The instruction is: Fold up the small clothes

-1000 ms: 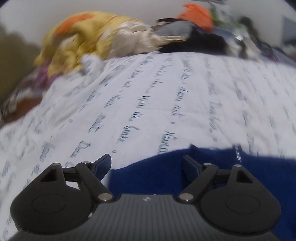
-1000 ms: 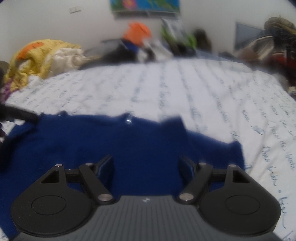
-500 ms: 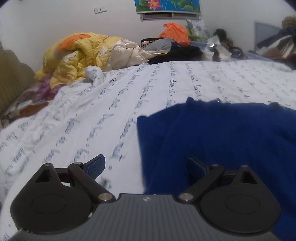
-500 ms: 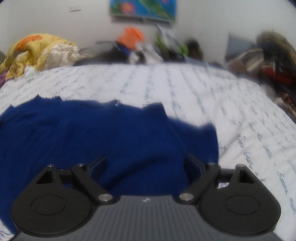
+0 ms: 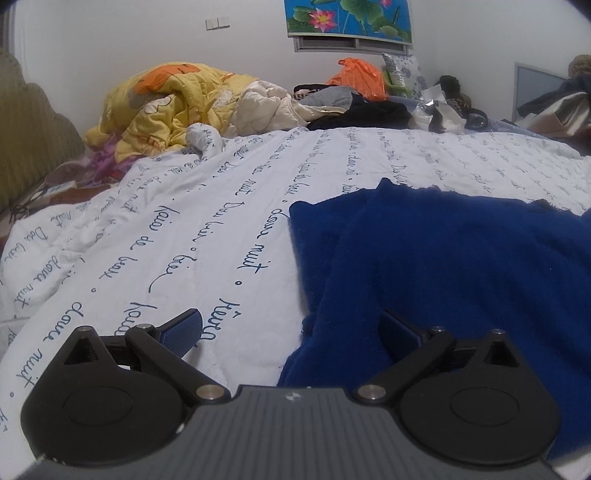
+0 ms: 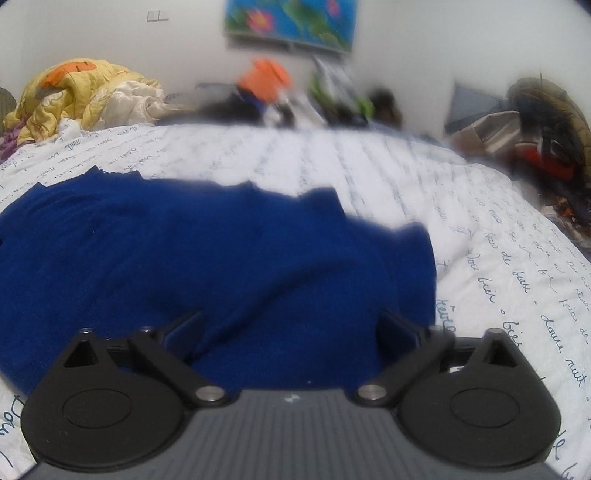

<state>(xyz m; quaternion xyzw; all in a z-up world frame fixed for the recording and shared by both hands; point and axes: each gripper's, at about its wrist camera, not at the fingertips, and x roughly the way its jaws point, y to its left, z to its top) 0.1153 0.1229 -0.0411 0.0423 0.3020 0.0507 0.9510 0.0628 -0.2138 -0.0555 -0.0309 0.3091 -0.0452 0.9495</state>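
You've got 1 blue garment on 1 white quilt, 2 grippers – left, right – plus 1 yellow blanket, 1 orange bag & 1 flower picture.

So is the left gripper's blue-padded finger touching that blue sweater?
Apart. In the left wrist view, that finger shows over white bedsheet, clear of the blue sweater.

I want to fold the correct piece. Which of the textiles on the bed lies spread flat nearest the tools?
The dark blue sweater, spread directly ahead. The yellow quilt and cream blanket lie bunched by the far wall.
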